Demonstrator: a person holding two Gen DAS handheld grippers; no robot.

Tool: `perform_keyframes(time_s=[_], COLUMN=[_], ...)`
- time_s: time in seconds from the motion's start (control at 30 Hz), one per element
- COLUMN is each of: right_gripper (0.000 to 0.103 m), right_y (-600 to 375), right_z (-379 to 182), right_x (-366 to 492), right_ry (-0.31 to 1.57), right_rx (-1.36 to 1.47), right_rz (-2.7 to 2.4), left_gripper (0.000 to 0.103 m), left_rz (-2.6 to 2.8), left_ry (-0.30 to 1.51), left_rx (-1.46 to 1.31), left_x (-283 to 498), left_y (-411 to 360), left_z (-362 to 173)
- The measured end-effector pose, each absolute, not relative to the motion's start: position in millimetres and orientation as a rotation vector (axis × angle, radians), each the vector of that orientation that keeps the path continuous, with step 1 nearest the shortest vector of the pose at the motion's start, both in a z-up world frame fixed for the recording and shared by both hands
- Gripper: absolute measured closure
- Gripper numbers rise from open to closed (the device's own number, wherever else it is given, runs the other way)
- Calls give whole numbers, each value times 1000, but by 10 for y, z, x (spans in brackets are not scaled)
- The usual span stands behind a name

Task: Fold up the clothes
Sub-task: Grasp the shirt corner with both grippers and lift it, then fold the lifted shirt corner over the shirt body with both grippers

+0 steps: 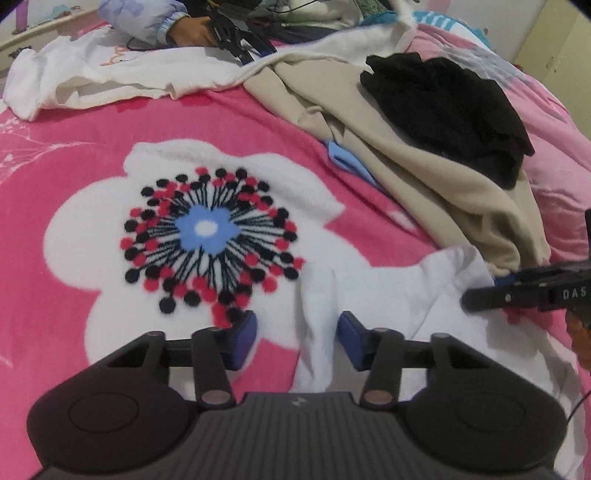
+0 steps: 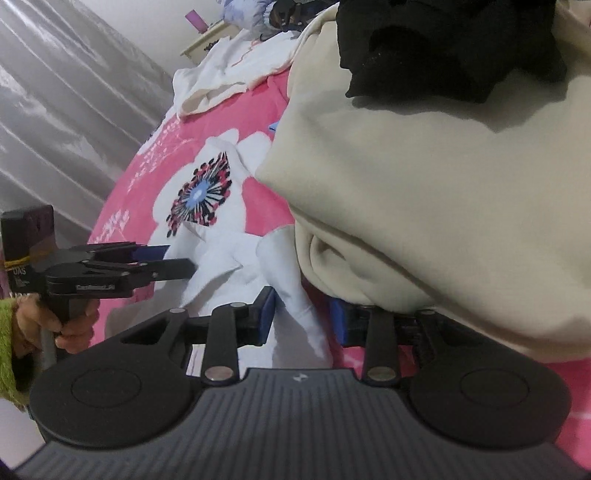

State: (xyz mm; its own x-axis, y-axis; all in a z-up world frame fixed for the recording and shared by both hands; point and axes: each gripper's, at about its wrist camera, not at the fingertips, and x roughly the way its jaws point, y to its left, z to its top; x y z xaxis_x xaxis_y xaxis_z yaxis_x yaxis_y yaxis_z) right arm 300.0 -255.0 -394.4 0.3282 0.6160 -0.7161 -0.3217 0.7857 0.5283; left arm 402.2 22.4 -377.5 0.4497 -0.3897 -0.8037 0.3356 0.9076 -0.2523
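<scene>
A white garment (image 1: 388, 295) (image 2: 221, 258) lies crumpled on the pink flowered blanket (image 1: 110, 122) (image 2: 258, 122). My left gripper (image 1: 297, 334) is open, and a raised fold of the white cloth runs up between its blue pads without being pinched. From the right wrist view, that left gripper (image 2: 173, 260) hovers over the garment's far side. My right gripper (image 2: 303, 321) is also open astride another white fold, its right finger tucked under the edge of a beige garment (image 2: 424, 184) (image 1: 424, 177). In the left wrist view the right gripper (image 1: 487, 290) comes in from the right edge.
A black garment (image 1: 450, 107) (image 2: 443, 44) rests on the beige one. A cream shirt (image 1: 92, 74) (image 2: 221, 77) lies at the far side, where another person's hand (image 1: 188, 31) holds a gripper (image 1: 240, 44). A grey curtain (image 2: 55, 110) hangs beside the bed.
</scene>
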Motion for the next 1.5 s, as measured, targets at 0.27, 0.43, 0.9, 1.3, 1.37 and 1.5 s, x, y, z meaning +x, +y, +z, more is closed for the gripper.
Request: perform_keyframes(time_s=[0.27,0.43,0.9,1.3,1.37,1.5], right_gripper=[99,99,99,99,99,99], right_y=[-2484,-2520,-2515,-2600,-2588,-2549], right_z=[-3848,-3588,-2629,-2742,-2850,-3034], right_x=[2924,2698,1132,-524,-776,-1243], right_ry=[1037,964,782,899,936,989], right_rx=[301,341,392,298,253,153], right_rz=[596,572,629,767,786,828], left_gripper=[95,98,98,98,98,99], left_rz=[-463,-523,-704,-758,-777,-780], left_ry=[941,876,762,879,902,942], left_rx=[-56,-70,-112,5,83,210], left_x=[3862,3592,1882,-202,-493,-887], left_y=[156,176,447,323,284,264], left_z=[-3632,-3357,-2365,-2607,-2746,-2972])
